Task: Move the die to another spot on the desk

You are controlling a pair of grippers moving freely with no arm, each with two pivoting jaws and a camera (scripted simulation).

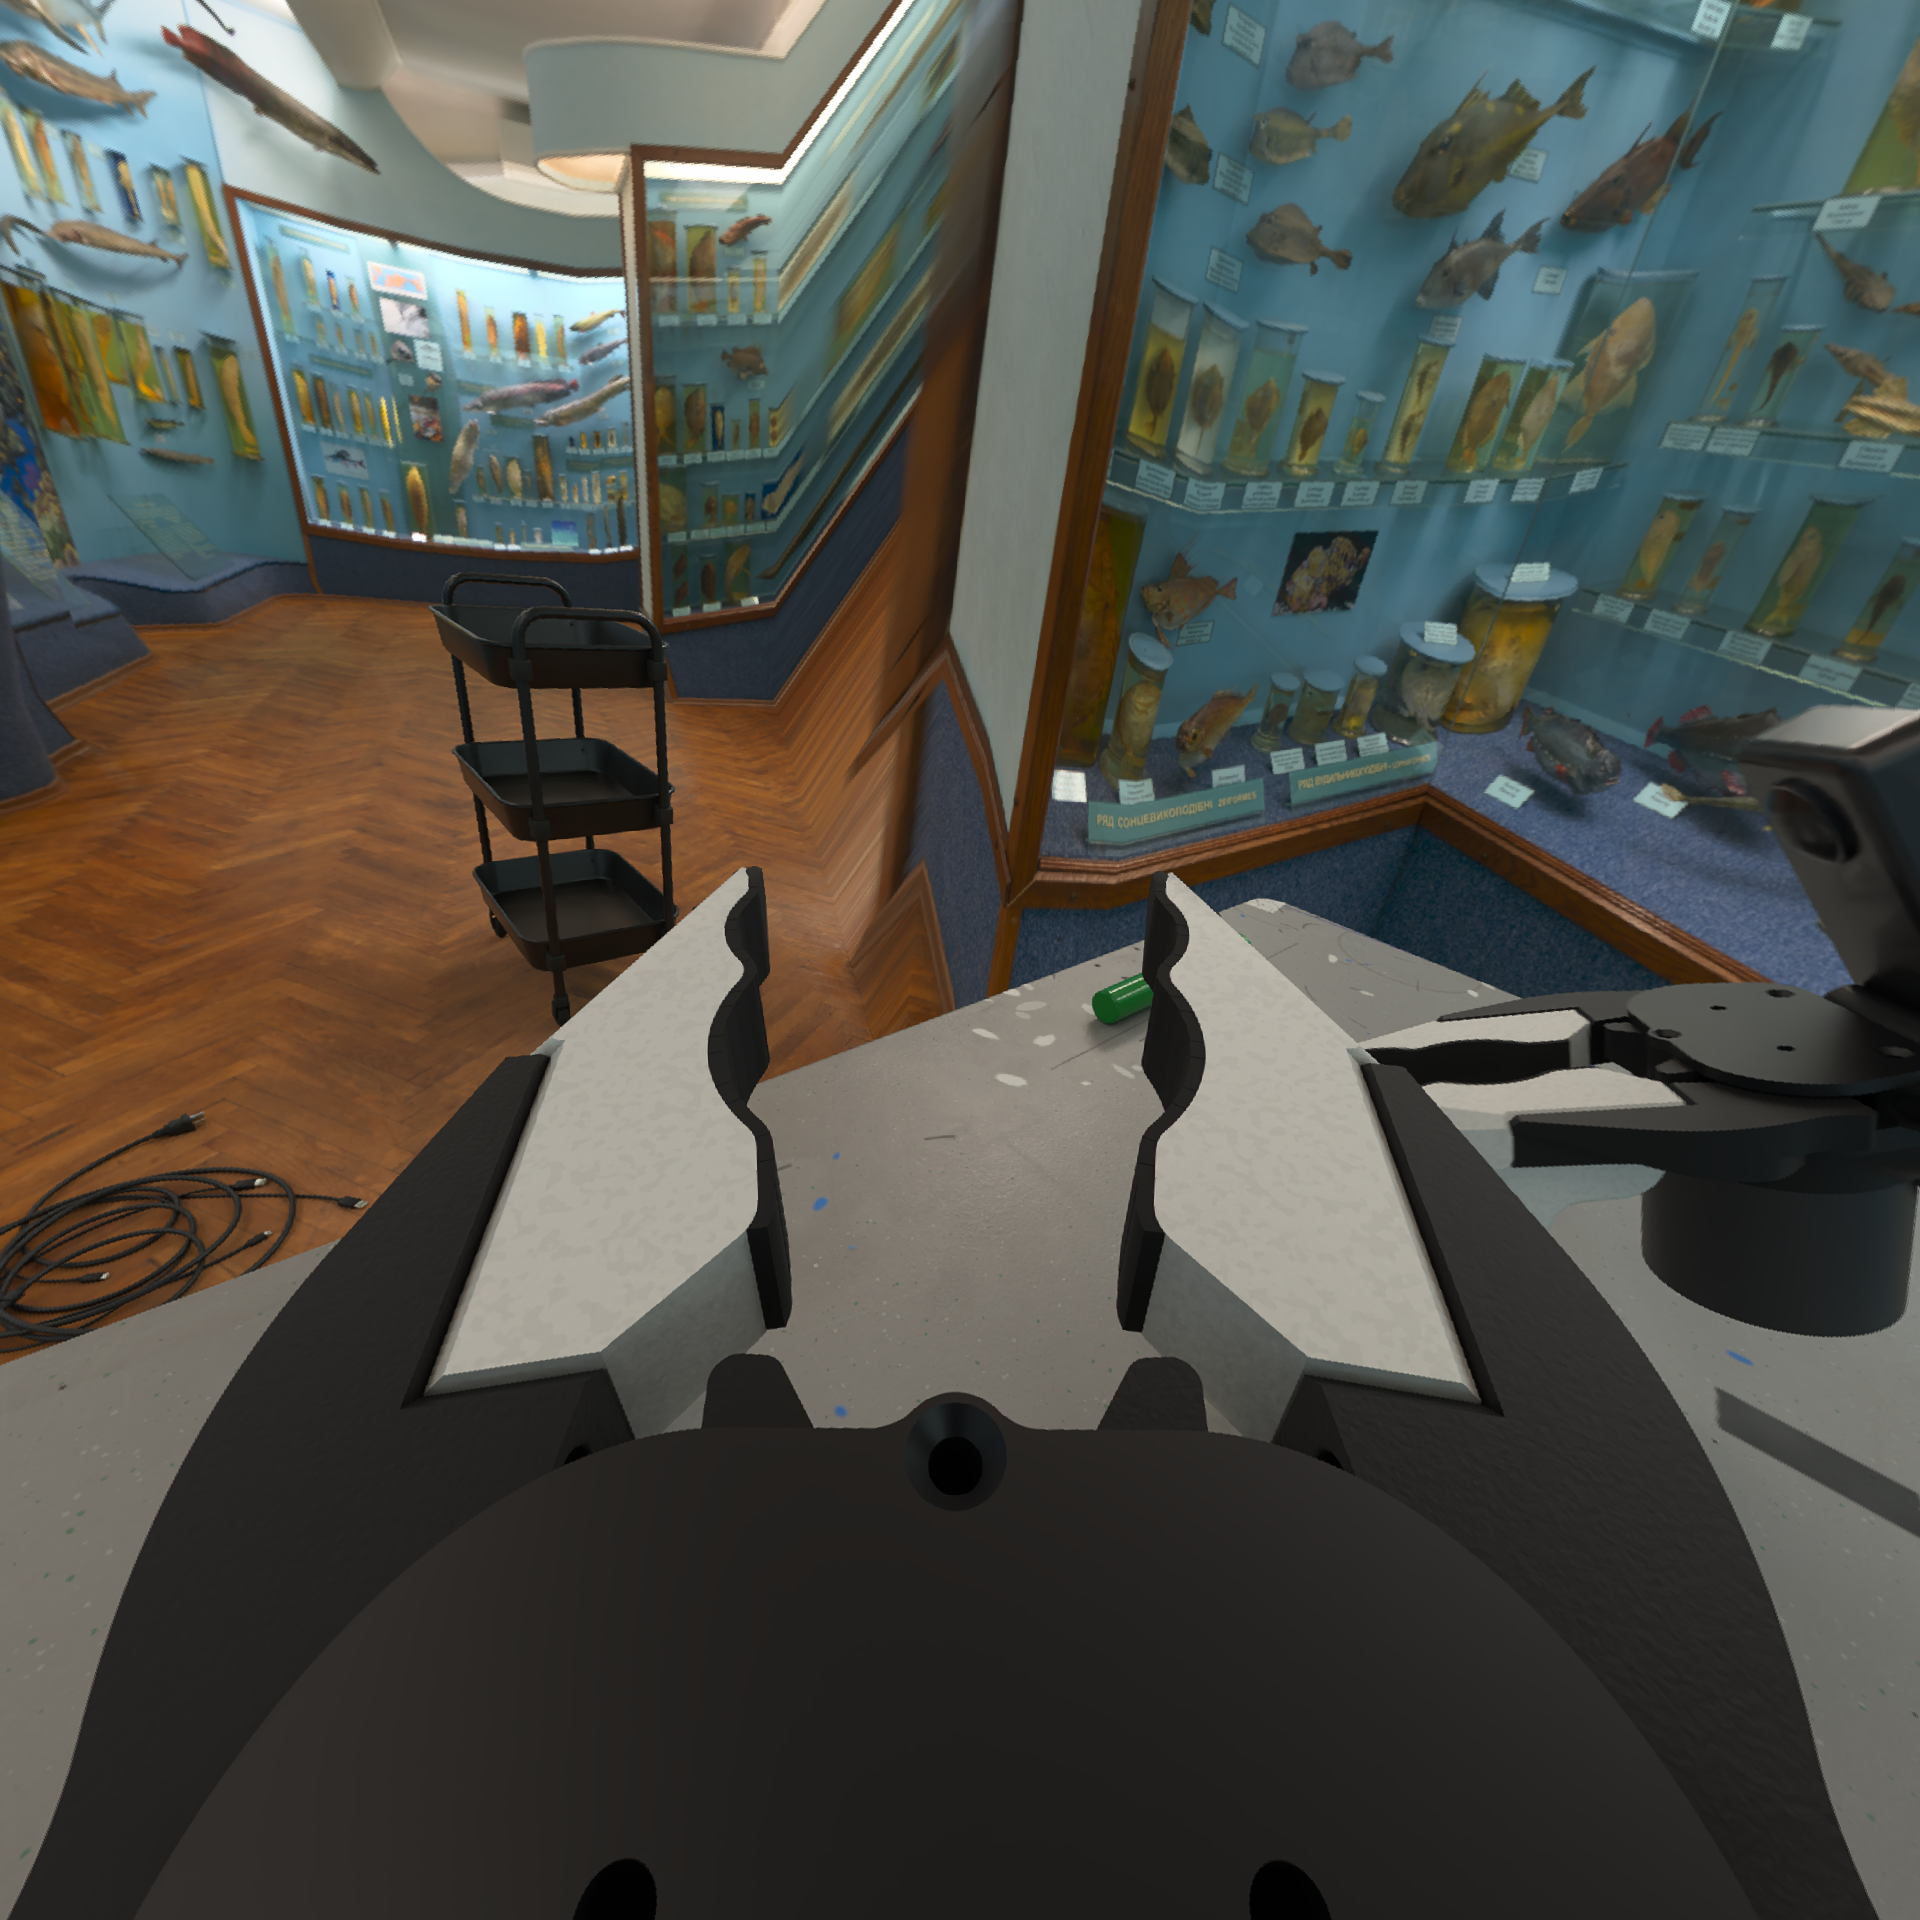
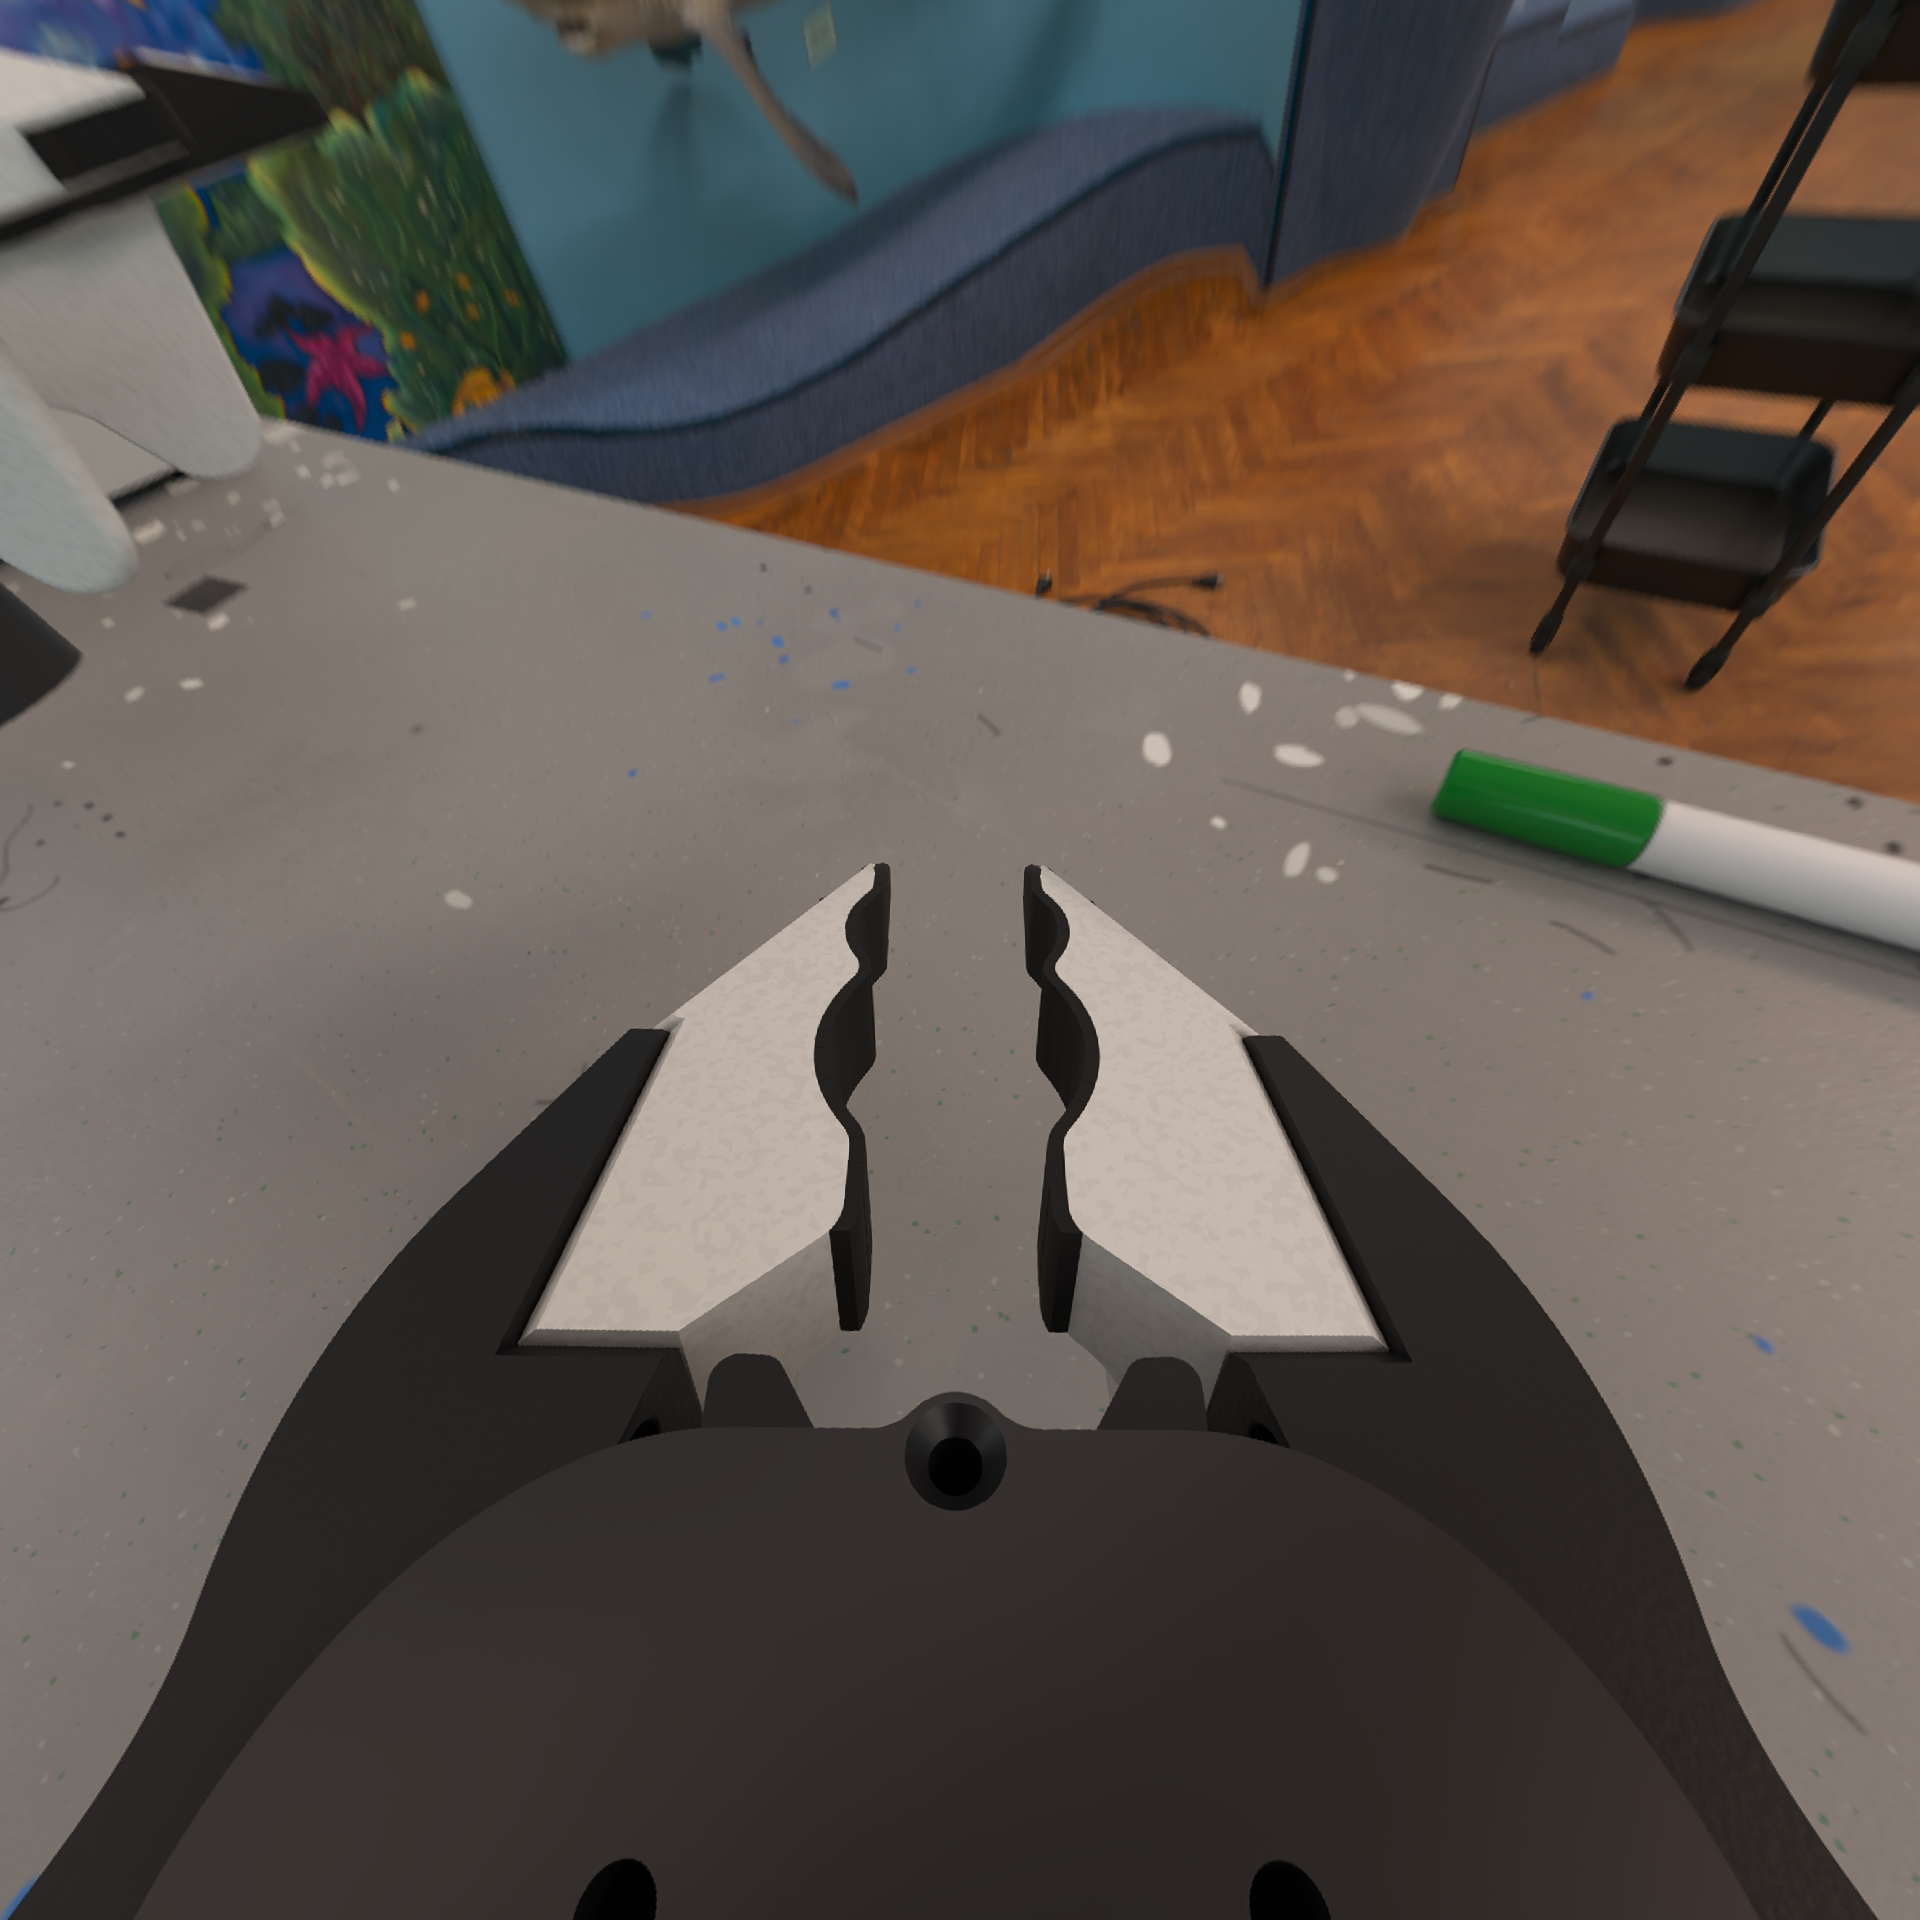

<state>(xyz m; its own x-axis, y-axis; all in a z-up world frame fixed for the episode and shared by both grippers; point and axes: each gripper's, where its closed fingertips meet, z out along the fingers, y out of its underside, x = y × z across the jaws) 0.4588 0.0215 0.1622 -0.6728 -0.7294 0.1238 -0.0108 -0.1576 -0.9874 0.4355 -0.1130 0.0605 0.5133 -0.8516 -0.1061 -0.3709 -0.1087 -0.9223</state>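
No die shows in either view. My left gripper (image 1: 958, 888) is open wide and empty, held above the grey speckled desk (image 1: 935, 1195) near its far edge. My right gripper (image 2: 956, 873) is open with a narrow gap and nothing between its fingers, low over the desk (image 2: 520, 935). The right gripper also shows at the right of the left wrist view (image 1: 1455, 1049). A finger of the left gripper shows at the top left of the right wrist view (image 2: 83, 416).
A green-capped white marker (image 2: 1662, 852) lies on the desk to the right of my right gripper; its cap shows in the left wrist view (image 1: 1120, 1000). Beyond the desk edge are a wooden floor, a black three-tier cart (image 1: 561, 769) and coiled cables (image 1: 125, 1236).
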